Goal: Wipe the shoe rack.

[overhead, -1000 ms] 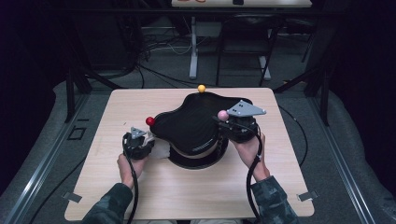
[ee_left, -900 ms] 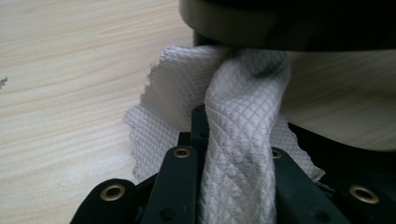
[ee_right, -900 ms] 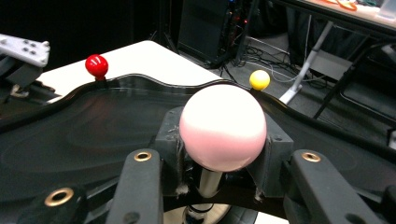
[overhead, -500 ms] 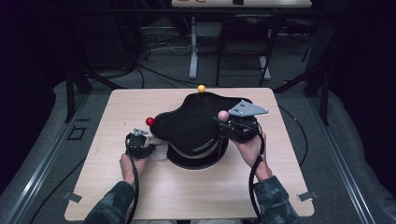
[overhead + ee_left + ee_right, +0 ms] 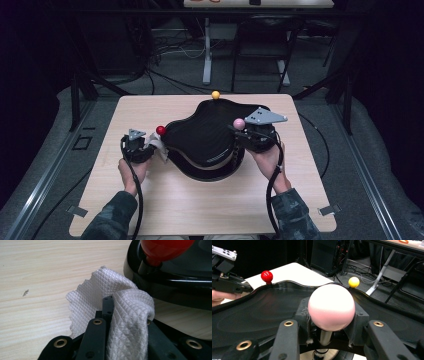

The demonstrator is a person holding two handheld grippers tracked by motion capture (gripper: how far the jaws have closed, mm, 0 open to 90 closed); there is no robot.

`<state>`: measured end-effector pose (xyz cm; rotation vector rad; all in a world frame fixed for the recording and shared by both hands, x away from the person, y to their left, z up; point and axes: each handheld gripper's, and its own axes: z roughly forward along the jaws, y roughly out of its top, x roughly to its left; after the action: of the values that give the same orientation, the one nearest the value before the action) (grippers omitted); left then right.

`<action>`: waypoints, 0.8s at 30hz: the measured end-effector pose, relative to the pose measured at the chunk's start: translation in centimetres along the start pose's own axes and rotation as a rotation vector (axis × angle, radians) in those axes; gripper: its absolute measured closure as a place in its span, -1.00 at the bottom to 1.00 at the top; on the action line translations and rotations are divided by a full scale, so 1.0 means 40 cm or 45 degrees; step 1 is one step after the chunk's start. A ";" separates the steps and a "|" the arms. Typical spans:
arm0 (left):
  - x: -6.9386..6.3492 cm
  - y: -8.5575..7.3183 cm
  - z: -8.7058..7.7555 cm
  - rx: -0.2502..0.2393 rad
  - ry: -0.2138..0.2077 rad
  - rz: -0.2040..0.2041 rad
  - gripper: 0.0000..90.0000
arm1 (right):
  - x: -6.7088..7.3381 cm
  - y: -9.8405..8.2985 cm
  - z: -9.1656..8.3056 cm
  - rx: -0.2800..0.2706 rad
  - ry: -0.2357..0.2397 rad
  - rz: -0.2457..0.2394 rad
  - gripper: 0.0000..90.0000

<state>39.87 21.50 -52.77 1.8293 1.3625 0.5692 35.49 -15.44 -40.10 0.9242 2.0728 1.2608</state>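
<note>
The left gripper (image 5: 148, 149), clamping a white cloth (image 5: 125, 315), has edged closer to the black tray (image 5: 200, 140); the right gripper (image 5: 329, 327) apparently still pinches the pink knob's (image 5: 331, 307) stem.

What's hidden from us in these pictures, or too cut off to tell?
- Stem under the pink ball: in the right gripper view, hidden by the right claw shut around it.
- Red ball: in the left gripper view, its top is cut off by the edge.
- White cloth: its lower part lies hidden between the jaws of the left claw.
- Base under the black lid: in the high view, mostly covered by the lid.
</note>
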 end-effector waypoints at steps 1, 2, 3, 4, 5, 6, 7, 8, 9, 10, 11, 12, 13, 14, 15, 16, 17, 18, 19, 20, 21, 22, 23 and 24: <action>-0.002 -0.004 0.005 0.010 -0.005 -0.003 0.86 | 0.000 0.000 0.000 0.000 0.000 -0.001 0.35; -0.004 -0.009 0.011 0.024 -0.008 0.004 0.86 | 0.000 0.000 0.000 0.000 0.001 -0.001 0.35; -0.008 -0.015 0.019 0.040 -0.015 0.008 0.86 | 0.000 0.000 0.000 0.000 0.001 0.000 0.35; -0.013 -0.021 0.027 0.057 -0.019 0.009 0.86 | 0.000 0.000 0.000 0.000 0.002 -0.001 0.35; -0.016 -0.026 0.034 0.068 -0.023 0.015 0.86 | 0.000 0.000 0.000 0.000 0.002 -0.001 0.35; -0.020 -0.035 0.045 0.094 -0.030 0.016 0.86 | 0.000 0.000 0.000 0.000 0.003 -0.001 0.35; -0.022 -0.041 0.054 0.113 -0.038 0.018 0.86 | 0.000 0.000 0.000 0.000 0.004 -0.001 0.35; -0.024 -0.047 0.062 0.125 -0.038 0.013 0.86 | 0.000 0.000 0.000 0.000 0.005 0.000 0.35; -0.024 -0.052 0.068 0.140 -0.043 0.012 0.86 | -0.001 0.000 0.000 0.000 0.005 -0.001 0.35; -0.022 -0.057 0.074 0.145 -0.040 0.008 0.86 | 0.000 0.000 0.000 0.000 0.005 -0.001 0.35; -0.018 -0.062 0.078 0.158 -0.045 -0.002 0.86 | -0.001 0.000 0.000 0.000 0.005 0.000 0.35; -0.014 -0.065 0.079 0.163 -0.046 -0.007 0.86 | 0.000 0.000 0.000 0.000 0.005 0.000 0.35; -0.010 -0.068 0.078 0.166 -0.044 -0.012 0.86 | 0.000 0.000 -0.001 0.000 0.006 0.002 0.35; -0.007 -0.069 0.077 0.170 -0.046 -0.017 0.86 | -0.001 -0.001 0.000 -0.001 0.006 0.003 0.35; -0.003 -0.070 0.074 0.170 -0.043 -0.014 0.86 | -0.001 -0.001 0.000 0.000 0.006 0.003 0.35; 0.000 -0.071 0.070 0.168 -0.041 -0.020 0.86 | -0.001 -0.001 0.000 0.000 0.006 0.004 0.35; 0.003 -0.071 0.067 0.165 -0.040 -0.015 0.86 | -0.001 0.000 -0.001 0.004 -0.004 0.001 0.35; 0.006 -0.072 0.062 0.159 -0.039 -0.020 0.86 | -0.001 0.000 -0.001 0.004 -0.005 0.002 0.35; 0.009 -0.072 0.058 0.156 -0.035 -0.021 0.86 | 0.000 0.000 -0.001 0.004 -0.004 0.002 0.35; 0.012 -0.072 0.053 0.154 -0.037 -0.019 0.86 | -0.001 0.000 -0.001 0.004 -0.003 0.001 0.35; 0.015 -0.072 0.047 0.150 -0.033 -0.021 0.86 | -0.001 0.000 -0.001 0.004 -0.005 0.002 0.35; 0.019 -0.070 0.041 0.147 -0.036 -0.023 0.86 | -0.001 0.000 0.000 0.004 -0.003 0.002 0.35; 0.022 -0.069 0.034 0.146 -0.032 -0.021 0.86 | -0.001 0.000 0.000 0.004 -0.002 0.001 0.35; 0.024 -0.066 0.027 0.140 -0.028 -0.012 0.86 | -0.002 0.000 0.000 0.004 -0.002 0.002 0.35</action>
<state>39.39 22.42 -55.61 1.9100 1.4119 0.4764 35.52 -15.49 -40.09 0.9281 2.0738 1.2570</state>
